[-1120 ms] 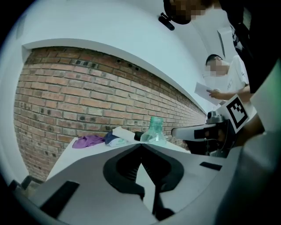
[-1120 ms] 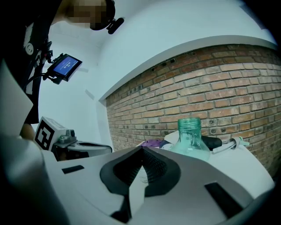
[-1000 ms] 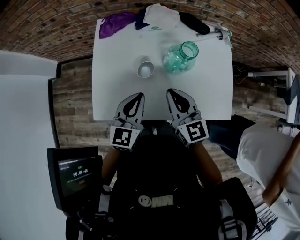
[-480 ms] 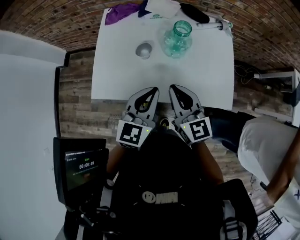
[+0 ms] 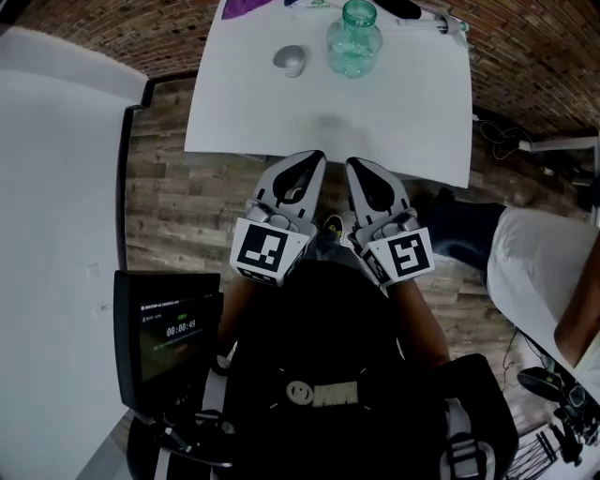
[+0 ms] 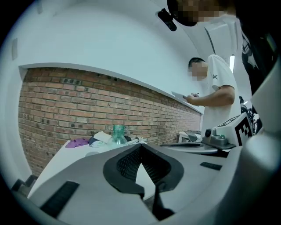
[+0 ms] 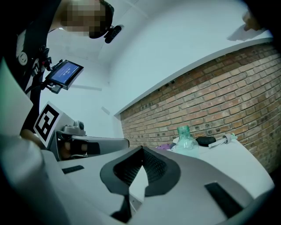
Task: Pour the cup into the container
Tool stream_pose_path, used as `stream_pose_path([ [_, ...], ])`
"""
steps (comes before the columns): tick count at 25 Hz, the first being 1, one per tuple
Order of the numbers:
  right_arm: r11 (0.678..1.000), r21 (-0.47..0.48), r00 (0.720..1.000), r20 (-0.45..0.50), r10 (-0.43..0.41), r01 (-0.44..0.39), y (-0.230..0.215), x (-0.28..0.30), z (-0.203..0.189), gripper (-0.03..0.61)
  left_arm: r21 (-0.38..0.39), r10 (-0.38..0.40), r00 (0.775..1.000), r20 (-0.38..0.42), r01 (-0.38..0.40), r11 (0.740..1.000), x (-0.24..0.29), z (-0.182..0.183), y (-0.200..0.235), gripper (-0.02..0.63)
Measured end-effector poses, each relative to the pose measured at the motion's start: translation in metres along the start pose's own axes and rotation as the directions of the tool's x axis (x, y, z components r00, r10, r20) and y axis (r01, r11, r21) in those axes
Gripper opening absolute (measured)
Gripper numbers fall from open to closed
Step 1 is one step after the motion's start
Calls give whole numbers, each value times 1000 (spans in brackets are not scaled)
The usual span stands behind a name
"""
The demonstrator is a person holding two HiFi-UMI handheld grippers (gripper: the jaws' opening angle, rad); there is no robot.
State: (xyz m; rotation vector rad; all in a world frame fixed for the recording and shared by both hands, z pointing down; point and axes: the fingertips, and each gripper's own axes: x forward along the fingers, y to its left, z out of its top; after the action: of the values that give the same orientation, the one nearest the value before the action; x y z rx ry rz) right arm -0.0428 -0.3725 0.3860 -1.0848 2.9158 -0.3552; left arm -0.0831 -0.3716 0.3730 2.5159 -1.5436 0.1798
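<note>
A small silver cup (image 5: 292,60) stands on the white table (image 5: 281,112), with a green glass jar (image 5: 353,37) just to its right. Both are far ahead of my grippers. My left gripper (image 5: 312,161) and right gripper (image 5: 356,169) hang side by side close to my body, off the table's near edge, both shut and empty. In the left gripper view the jaws (image 6: 140,146) meet at their tips, with the jar (image 6: 117,134) small in the distance. The right gripper view shows jaws (image 7: 142,149) that also meet, with the jar (image 7: 186,139) beyond them.
A purple cloth (image 5: 246,6) and dark items (image 5: 398,7) lie at the table's far edge. A screen with a timer (image 5: 167,328) stands at my left. A person in a white shirt (image 5: 553,272) is at the right. A brick wall (image 6: 66,101) lies behind the table.
Both grippers have drawn back from over the table's near edge toward my body. The table, cup and jar have slid farther up the head view.
</note>
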Motion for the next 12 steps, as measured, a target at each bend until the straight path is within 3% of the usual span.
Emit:
stream_pose_path([
  [6,1000,-16,1000,4,16,-16,23,-10,0,0,15,8,1000,-4,-8,1000,-25,0,-10,3],
  [12,999,-30,1000,7,-19,19,67,-25,-10,0,31,-11,1000,14,11,999,-76,-12,-14,3],
])
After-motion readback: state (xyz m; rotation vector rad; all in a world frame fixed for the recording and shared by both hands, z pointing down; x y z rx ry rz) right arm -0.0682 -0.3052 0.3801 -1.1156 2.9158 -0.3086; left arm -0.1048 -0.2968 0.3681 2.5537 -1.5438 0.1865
